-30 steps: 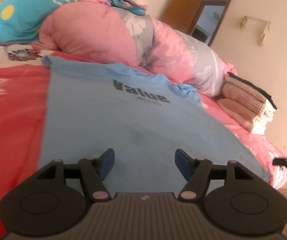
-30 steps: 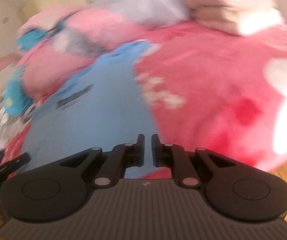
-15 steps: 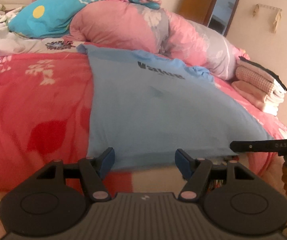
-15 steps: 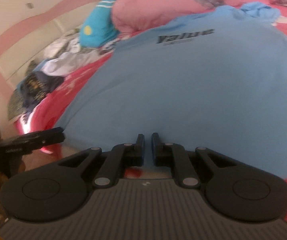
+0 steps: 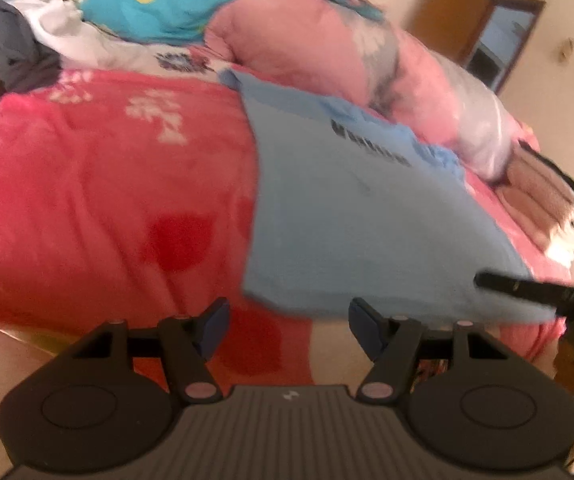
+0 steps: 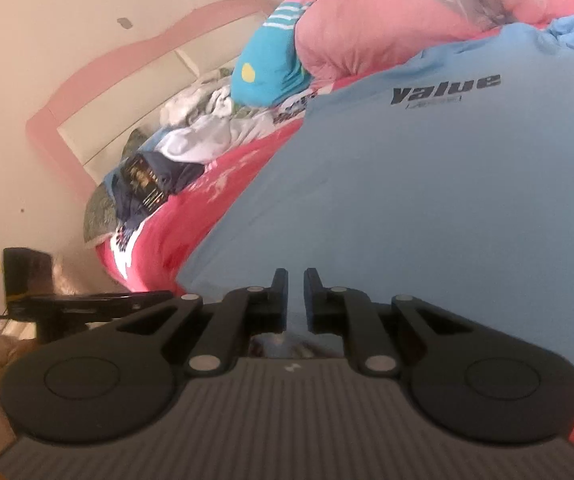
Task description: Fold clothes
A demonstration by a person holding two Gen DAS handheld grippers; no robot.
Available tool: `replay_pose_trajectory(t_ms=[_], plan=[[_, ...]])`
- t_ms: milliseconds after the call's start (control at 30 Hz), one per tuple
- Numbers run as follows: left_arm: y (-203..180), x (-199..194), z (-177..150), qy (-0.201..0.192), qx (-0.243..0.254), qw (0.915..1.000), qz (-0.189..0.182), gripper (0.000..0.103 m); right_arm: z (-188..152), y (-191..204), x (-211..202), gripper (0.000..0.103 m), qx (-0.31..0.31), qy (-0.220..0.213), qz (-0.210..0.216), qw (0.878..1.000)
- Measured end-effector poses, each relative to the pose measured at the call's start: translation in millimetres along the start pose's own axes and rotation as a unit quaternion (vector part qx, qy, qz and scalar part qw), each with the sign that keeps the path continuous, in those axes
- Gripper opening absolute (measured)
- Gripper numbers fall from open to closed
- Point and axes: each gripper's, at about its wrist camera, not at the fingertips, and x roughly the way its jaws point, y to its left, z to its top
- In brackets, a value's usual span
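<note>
A light blue T-shirt (image 5: 367, 220) printed with "Value" lies flat on the red blanket, hem towards me. My left gripper (image 5: 289, 320) is open just off the bed's front edge. The hem's left corner lies just beyond its fingertips and nothing is between them. My right gripper (image 6: 295, 280) is shut, its tips over the shirt's (image 6: 427, 200) hem near the other corner. I see no cloth pinched in it. In the left wrist view the right gripper (image 5: 527, 290) reaches in from the right over the hem. In the right wrist view the left gripper (image 6: 99, 302) shows at the left.
A bunched pink duvet (image 5: 307, 40) and a turquoise cushion (image 5: 159, 4) lie behind the shirt. A stack of folded clothes (image 5: 547, 200) sits at the bed's right end. Loose unfolded garments (image 6: 191, 140) are piled by the pink headboard (image 6: 87, 92). The red floral blanket (image 5: 107, 200) covers the bed.
Both grippers have drawn back to the bed's front edge. The left one slid leftwards off the shirt. The right one swung round from the bed's right side to face the hem, staying shut.
</note>
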Motion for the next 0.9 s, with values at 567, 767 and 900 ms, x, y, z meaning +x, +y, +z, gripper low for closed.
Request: replay_pose_trajectory(t_ms=[567,767,900], plan=[[-47,134,175,-0.024,0.045,0.9987,-0.008,0.067,84,-51,-17,0.039,0.041,-0.037,-0.078,0.995],[-41,222,217,-0.020,0.029,0.9994,-0.006,0.067,148,-70,17,0.048,0.020,-0.030,-0.106,0.994],[-28,263,220,-0.022,0.005,0.9997,0.003,0.066,190,-78,61,0.048,-0.013,-0.016,-0.127,0.992]])
